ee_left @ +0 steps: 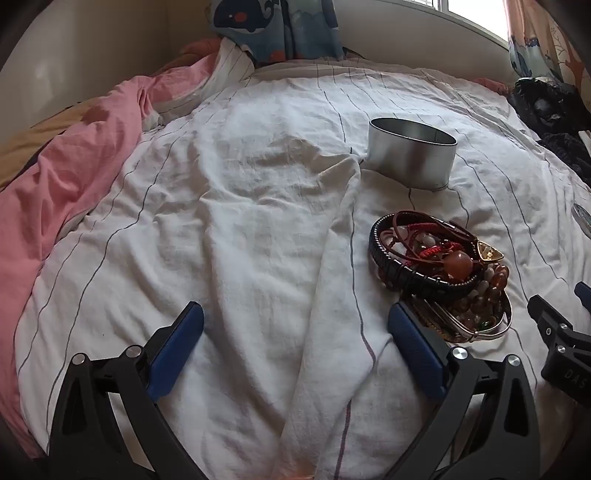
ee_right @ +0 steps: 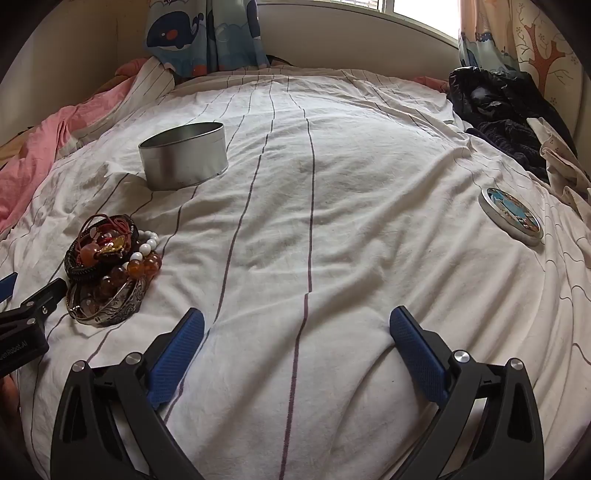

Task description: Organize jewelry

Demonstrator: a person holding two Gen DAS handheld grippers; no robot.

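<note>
A heap of bracelets [ee_left: 439, 269] lies on the white striped bedsheet: a black braided band, red cords, amber and white beads, a silver bangle. The right wrist view has this heap [ee_right: 110, 269] at its left. Behind it stands an open oval metal tin [ee_left: 412, 155] [ee_right: 183, 155], which looks empty. Its printed lid [ee_right: 511, 216] lies apart at the right. My left gripper [ee_left: 295, 325] hangs open over bare sheet, its right finger [ee_left: 415, 347] just beside the heap. My right gripper [ee_right: 297, 328] is open too, with nothing between its fingers, right of the heap.
A pink quilt [ee_left: 74, 177] is bunched along the left of the bed. Dark clothes and a black bag [ee_right: 495, 107] are piled at the far right. Whale-print curtains [ee_right: 199, 33] hang at the back under a window. The other gripper's black frame [ee_left: 561, 343] [ee_right: 26, 317] edges into each view.
</note>
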